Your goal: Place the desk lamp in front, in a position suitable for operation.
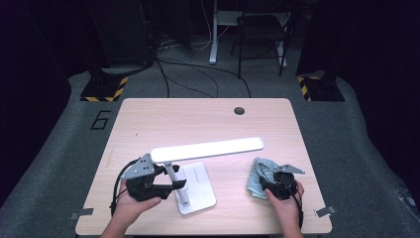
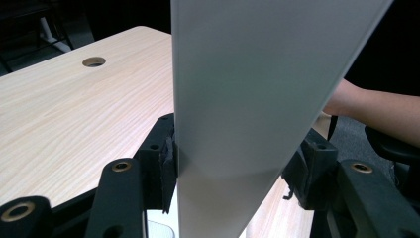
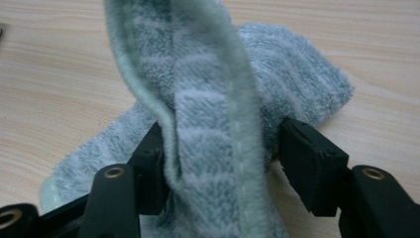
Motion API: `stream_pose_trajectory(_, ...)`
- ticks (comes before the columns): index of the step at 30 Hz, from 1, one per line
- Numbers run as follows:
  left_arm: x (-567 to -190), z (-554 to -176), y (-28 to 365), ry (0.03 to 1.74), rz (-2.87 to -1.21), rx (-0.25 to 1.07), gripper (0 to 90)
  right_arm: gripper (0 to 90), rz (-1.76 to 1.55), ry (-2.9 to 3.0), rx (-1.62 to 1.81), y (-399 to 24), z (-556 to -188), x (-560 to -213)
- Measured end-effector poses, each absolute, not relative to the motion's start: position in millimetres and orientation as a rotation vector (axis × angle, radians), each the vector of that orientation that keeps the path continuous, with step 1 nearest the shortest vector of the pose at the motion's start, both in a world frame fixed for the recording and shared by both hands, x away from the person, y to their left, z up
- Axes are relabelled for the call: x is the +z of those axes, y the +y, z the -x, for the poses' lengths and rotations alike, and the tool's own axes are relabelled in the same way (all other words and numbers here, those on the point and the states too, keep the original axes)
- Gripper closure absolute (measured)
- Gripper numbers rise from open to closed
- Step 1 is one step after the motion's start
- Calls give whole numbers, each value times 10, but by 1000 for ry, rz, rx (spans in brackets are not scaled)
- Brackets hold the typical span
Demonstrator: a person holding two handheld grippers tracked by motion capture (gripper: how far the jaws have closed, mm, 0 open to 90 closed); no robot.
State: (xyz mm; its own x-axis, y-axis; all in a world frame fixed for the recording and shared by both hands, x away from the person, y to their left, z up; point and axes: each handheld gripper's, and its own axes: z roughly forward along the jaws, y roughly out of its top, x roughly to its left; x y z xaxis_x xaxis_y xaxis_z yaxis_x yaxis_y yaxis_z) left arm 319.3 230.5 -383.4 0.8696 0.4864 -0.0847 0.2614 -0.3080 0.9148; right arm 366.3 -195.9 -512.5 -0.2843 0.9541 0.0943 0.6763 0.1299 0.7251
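Where the high view looks down on the wooden desk (image 1: 198, 119), a white desk lamp (image 1: 205, 148) stands on its flat base (image 1: 198, 188) at the near left, its long bar head stretching right. The left gripper (image 1: 173, 184) reaches in at the lamp's stem; the right gripper (image 1: 262, 184) sits on a folded pale green towel (image 1: 257, 174) near the right edge. A round cable hole (image 1: 239, 110) lies at the far side.

In the left gripper view, the lamp's white bar (image 2: 257, 99) stands between spread jaws, touching the left pad, a gap at the right.

In the right gripper view, a raised fold of the towel (image 3: 213, 139) stands between the jaws; the left pad meets it, the right stands clear.
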Motion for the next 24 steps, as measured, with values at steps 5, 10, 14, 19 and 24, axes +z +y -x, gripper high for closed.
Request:
stream_pose_trajectory(5, -3829, -3187, 2300, 559, -1905, 248, 456, 324, -1582, 2021, 948, -1949, -3671, -5142)
stream_pose_trajectory(10, -3824, -3186, 2303, 561, -1903, 253, 457, 264, -1585, 2020, 928, -1931, -3683, -5155)
stream_pose_trajectory(14, -3826, -3181, 2298, 557, -1899, 258, 452, 254, -1601, 2016, 928, -1945, -3682, -5160)
stream_pose_trajectory(19, -3825, -3177, 2293, 553, -1896, 260, 433, 320, -1597, 2024, 962, -1965, -3674, -5173)
stream_pose_trajectory(24, -3803, -3173, 2304, 548, -1891, 255, 428, 471, -1582, 2044, 1011, -1941, -3658, -5167)
